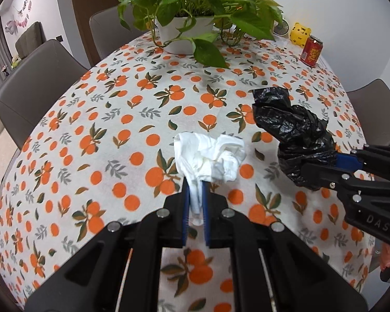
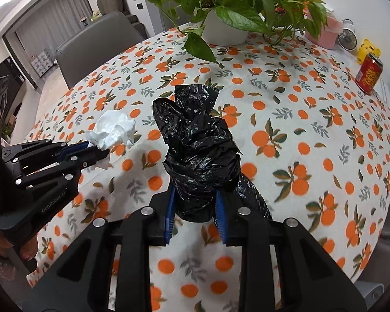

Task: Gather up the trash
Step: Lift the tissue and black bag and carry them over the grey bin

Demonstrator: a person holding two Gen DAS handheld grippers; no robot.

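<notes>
Jaws of both grippers are clamped on trash. Left gripper [image 1: 195,202] pinches a crumpled white tissue [image 1: 210,156] between its blue pads; most of the tissue bunches out past the fingertips, above the tablecloth [image 1: 91,119]. Right gripper [image 2: 195,208], just beside it to the right, squeezes a scrunched black bag [image 2: 197,150], jaws held a bit apart by the bulk, bag sticking up beyond the tips. Farther back: potted plant [image 1: 189,13] mid-table, yellow toy [image 1: 301,32] and red can [image 1: 311,51] at the far right edge. Grey chairs [image 1: 36,83] at left.
</notes>
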